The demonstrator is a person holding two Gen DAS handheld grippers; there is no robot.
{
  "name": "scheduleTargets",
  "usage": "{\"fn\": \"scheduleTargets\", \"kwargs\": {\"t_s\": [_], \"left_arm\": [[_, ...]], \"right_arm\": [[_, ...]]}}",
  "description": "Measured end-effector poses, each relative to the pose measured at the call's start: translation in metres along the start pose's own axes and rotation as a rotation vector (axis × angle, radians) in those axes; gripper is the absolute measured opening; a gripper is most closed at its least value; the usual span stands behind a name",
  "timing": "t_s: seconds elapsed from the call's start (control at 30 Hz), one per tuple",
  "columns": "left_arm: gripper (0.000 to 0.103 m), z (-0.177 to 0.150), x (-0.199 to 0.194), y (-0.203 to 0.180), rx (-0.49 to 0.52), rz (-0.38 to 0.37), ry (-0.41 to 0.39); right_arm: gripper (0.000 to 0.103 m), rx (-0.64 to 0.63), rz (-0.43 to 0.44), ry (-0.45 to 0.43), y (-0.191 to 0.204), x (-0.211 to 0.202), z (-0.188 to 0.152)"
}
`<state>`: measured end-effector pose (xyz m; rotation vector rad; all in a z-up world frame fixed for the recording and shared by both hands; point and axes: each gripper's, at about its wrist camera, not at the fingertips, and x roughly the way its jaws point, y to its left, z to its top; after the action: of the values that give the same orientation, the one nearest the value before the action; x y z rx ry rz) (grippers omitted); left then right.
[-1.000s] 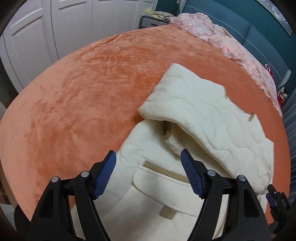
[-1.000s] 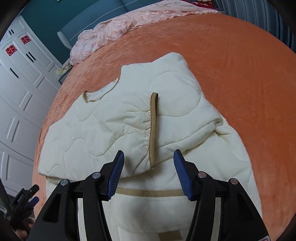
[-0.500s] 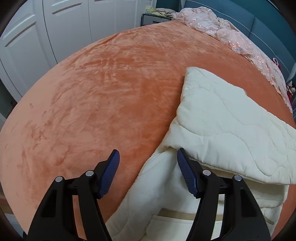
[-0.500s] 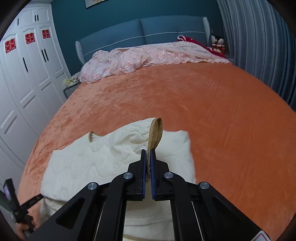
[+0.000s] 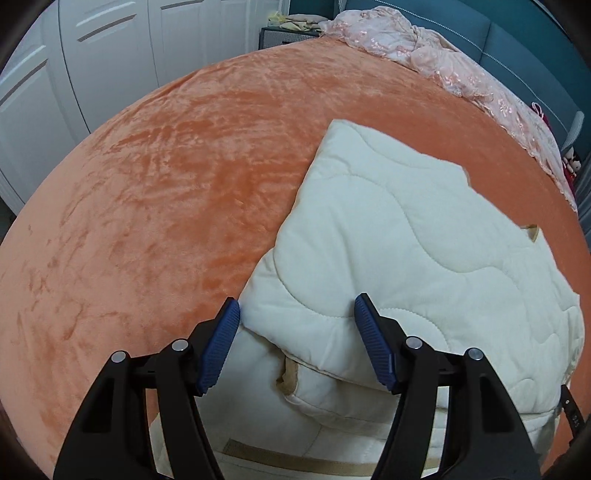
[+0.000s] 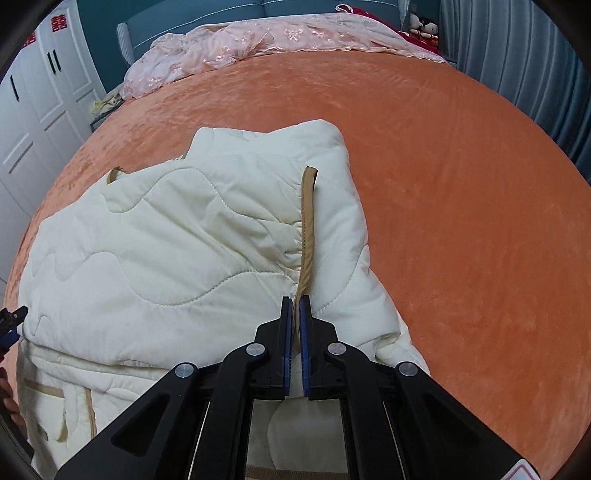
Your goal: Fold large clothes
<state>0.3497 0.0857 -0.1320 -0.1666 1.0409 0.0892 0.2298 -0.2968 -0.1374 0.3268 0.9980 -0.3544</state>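
Note:
A cream quilted jacket (image 5: 406,254) with tan trim lies partly folded on the orange bed cover (image 5: 166,192). It also shows in the right wrist view (image 6: 177,258). My left gripper (image 5: 297,332) is open, its jaws on either side of the near corner of the folded upper layer, not closed on it. My right gripper (image 6: 295,306) is shut on the tan-trimmed cuff (image 6: 306,229) of the sleeve laid across the jacket. The left gripper's tip (image 6: 9,325) shows at the left edge of the right wrist view.
A pink lace blanket (image 6: 266,40) lies heaped at the head of the bed by the blue headboard (image 6: 192,14). White wardrobe doors (image 5: 92,66) stand along the left side. Grey curtains (image 6: 524,66) hang at the right. A nightstand (image 5: 284,35) stands by the bed corner.
My right gripper closed on the sleeve cuff, lifted it, and now holds it low over the jacket. My left gripper moved left and then forward, so its open jaws straddle the folded corner.

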Motion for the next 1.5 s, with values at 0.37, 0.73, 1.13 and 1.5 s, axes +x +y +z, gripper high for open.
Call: {"fn": "scheduleTargets", "kwargs": {"t_s": [0.37,0.73,1.13,1.5], "left_arm": [[0.066,-0.014,0.011,-0.002,0.070,0.037,-0.045],[0.063,0.035,-0.018,-0.040,0.070,-0.099,-0.087],[0.064,-0.021,0.014,-0.054,0.184,-0.038,-0.102],[0.066,-0.035,0.024,-0.061,0.235,0.024,-0.172]], "right_arm": [[0.009,-0.059,-0.077,-0.038,0.015,-0.009,-0.008],[0.011,0.062,0.151,-0.089,0.030,-0.026,0.057],[0.003,0.001,0.140,-0.011,0.037,0.014,-0.020],[0.002,-0.033,0.133,-0.070,0.038,0.023,-0.031]]}}
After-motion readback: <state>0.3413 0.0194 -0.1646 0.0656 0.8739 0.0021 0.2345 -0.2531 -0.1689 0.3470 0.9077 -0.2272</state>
